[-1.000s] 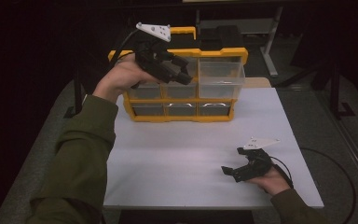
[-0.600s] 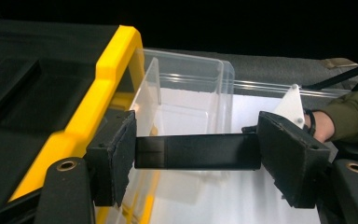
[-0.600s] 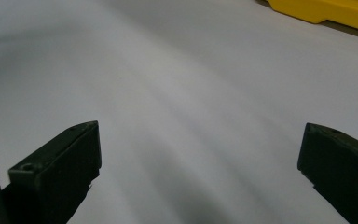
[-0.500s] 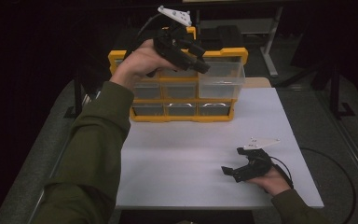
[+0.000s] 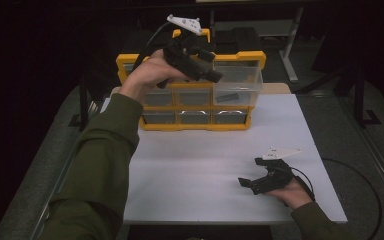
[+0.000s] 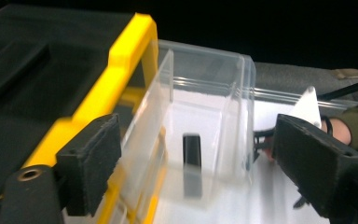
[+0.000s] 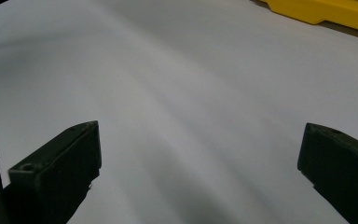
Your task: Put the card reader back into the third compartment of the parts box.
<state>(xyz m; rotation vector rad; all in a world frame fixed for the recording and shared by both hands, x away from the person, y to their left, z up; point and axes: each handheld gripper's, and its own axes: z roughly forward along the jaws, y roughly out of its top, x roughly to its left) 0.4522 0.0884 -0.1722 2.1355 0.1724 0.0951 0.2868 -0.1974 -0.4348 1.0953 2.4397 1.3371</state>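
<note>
Now my left gripper hangs released over the clear drawer, pulled out at the organizer's three o'clock, small black part inside. Right gripper gapes over bare table.

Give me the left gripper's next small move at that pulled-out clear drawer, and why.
Probably lower the left gripper straight into the clear drawer and centre its jaws on the small black part. The jaws are open, poised above the drawer of the yellow organizer, and the part lies between them but lower, untouched.
</note>
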